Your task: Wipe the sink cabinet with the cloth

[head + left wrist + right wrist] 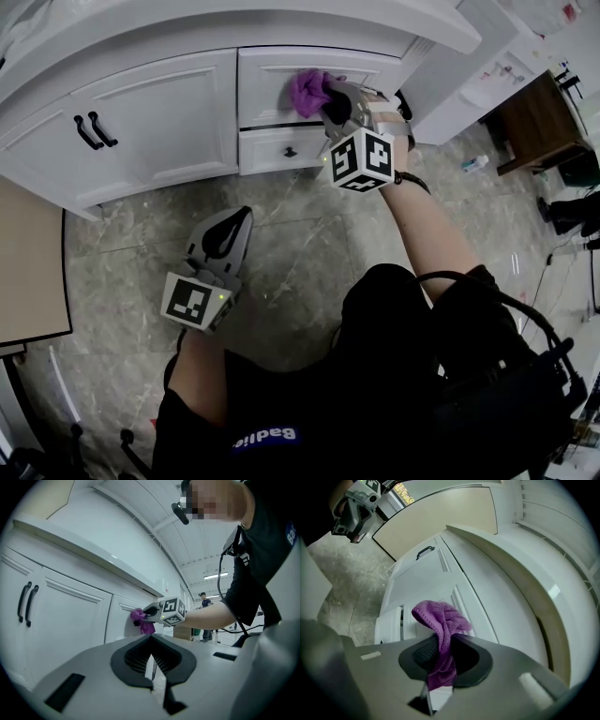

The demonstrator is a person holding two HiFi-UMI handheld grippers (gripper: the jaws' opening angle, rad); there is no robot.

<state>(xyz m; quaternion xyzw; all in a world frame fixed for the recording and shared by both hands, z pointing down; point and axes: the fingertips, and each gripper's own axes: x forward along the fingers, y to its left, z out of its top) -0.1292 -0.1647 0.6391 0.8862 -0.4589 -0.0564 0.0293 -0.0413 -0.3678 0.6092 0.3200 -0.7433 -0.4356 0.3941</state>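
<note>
We record the right gripper (330, 101) with its jaws pinching the purple cloth (307, 91). The cloth touches the upper drawer front (267, 80) of the white sink cabinet (159, 122). The left gripper (240, 223) hangs above the floor (300, 253), jaws pressed together, nothing between them.

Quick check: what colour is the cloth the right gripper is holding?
Purple. The fuzzy purple cloth shows best in the right gripper view.
</note>
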